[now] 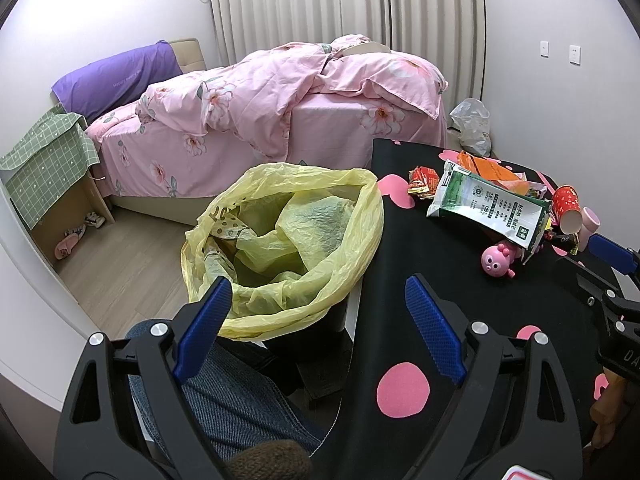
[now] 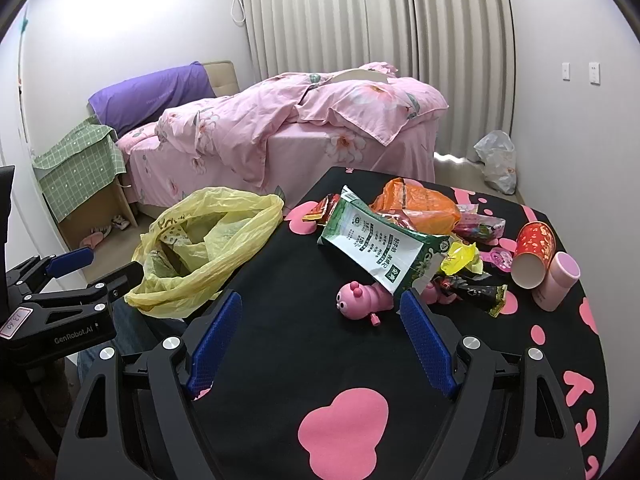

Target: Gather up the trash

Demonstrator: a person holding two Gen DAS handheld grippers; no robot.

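Left gripper and right gripper spread wide, gripping nothing. Yellow-lined bin beside table, holding crumpled liner only. Green-white carton flattened atop wrappers; red cup tipped sideways.

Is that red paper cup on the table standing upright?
No, the red paper cup lies tipped over on the black table, its open mouth facing the camera, beside a pink cup.
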